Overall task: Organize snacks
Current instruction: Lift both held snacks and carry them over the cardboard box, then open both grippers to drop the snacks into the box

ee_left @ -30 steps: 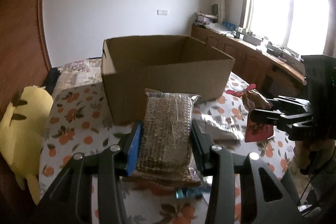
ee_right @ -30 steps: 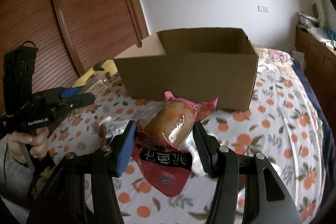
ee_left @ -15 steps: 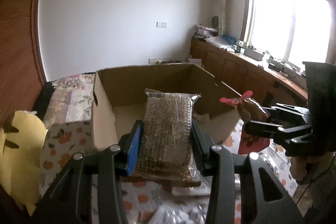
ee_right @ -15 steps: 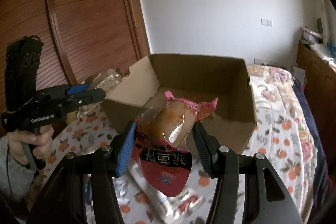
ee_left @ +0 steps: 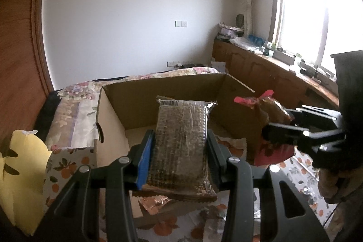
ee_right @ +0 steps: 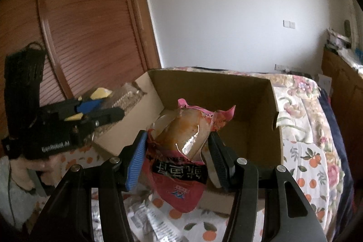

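Item: snack sorting, two packets in transit. Left hand-held gripper point(ee_left: 179, 151), pinching a clear packet of brown grain-like snack point(ee_left: 181, 142), held upright over the near edge of the open cardboard box point(ee_left: 113, 110). Right hand-held gripper point(ee_right: 177, 158), pinching a pink-and-red pouch point(ee_right: 181, 151) with a glossy brown piece showing through its window, poised at the box's near wall. Box stands on a bed with an orange-print bedspread point(ee_right: 306, 165). Progress, as judged: early to middle; both packets are lifted and brought to the box but neither is released, and the visible box floor looks bare. Remaining: lower and let go of both, then collect the foil and clear wrappers point(ee_right: 154, 219) lying on the bedspread in front of the box. View notes: the left wrist camera alone shows the window, the wooden cabinets point(ee_left: 261, 74) and a yellow plush point(ee_left: 20, 178); the right wrist camera alone shows the brown slatted door point(ee_right: 90, 26) and the box's far right corner.
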Motion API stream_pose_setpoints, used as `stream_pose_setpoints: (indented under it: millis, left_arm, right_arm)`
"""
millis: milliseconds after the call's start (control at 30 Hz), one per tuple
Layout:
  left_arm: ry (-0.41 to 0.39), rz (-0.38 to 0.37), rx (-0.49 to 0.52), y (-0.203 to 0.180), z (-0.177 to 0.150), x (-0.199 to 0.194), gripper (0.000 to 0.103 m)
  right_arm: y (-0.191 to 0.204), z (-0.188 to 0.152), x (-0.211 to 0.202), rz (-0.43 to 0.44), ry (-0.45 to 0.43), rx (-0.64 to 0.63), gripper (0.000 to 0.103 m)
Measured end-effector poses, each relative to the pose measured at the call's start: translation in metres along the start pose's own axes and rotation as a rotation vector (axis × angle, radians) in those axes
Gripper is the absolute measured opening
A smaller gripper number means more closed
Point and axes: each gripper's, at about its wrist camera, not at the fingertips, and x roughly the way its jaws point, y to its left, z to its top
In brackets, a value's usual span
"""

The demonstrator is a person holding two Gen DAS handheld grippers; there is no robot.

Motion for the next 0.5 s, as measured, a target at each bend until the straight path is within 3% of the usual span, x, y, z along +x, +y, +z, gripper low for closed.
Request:
stream_pose_setpoints:
  millis: [500]
  left_arm:
    - [0.061,0.003,-0.056,0.009,-0.01,0.022,0.046]
  right_arm:
    - [-0.019,0.006,0.043,-0.046,0.059,0.05,0.058]
